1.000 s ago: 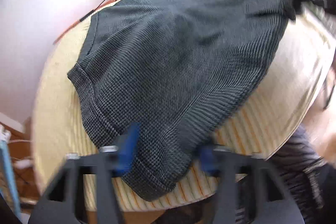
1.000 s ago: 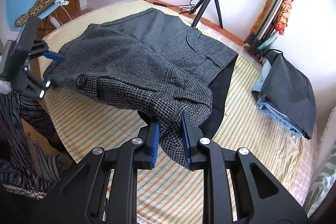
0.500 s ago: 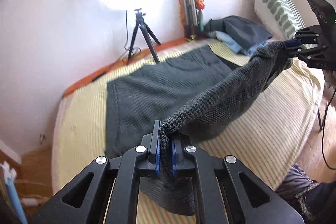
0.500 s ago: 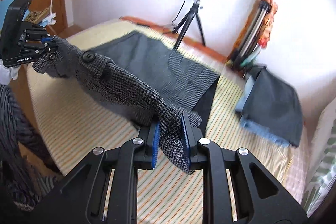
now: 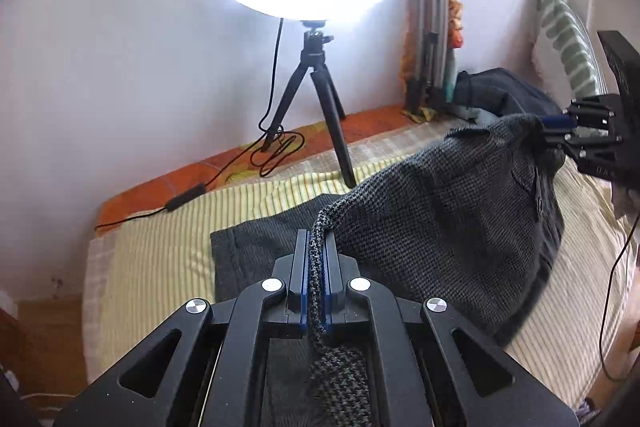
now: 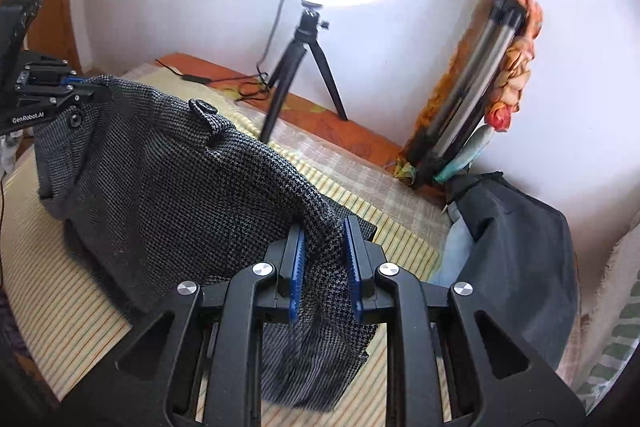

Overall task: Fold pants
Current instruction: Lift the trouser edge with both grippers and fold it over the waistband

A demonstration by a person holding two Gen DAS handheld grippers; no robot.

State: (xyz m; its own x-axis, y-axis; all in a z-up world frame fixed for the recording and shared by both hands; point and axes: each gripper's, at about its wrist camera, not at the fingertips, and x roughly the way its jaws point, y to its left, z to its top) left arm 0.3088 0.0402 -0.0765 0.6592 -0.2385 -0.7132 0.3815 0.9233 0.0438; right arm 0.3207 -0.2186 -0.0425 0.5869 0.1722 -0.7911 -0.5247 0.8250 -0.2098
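White letters on the side of the black left gripper (image 6: 86, 87) read "GenRobot.AI". The other gripper has small marks too, but they are too blurry to read.

The left gripper (image 5: 316, 255) has its blue pads pressed tight together on a thin rolled edge of the dark grey checked woollen pants (image 5: 452, 211). The right gripper (image 6: 324, 239) has its jaws a little apart, and they pinch a thicker bunch of the same pants (image 6: 168, 187). A black button (image 6: 203, 105) sits on the waistband between the two grippers.

The pants hang up in the air between the two grippers, over the middle of the bed with the yellow striped sheet (image 5: 160, 251). Their lower part lies flat on the sheet, near the front edge.

A bright white ring light on a small black tripod (image 5: 320, 95) stands at the back edge of the bed, by the wall. A pile of folded dark and blue clothes (image 6: 516, 251) lies at the far right corner.
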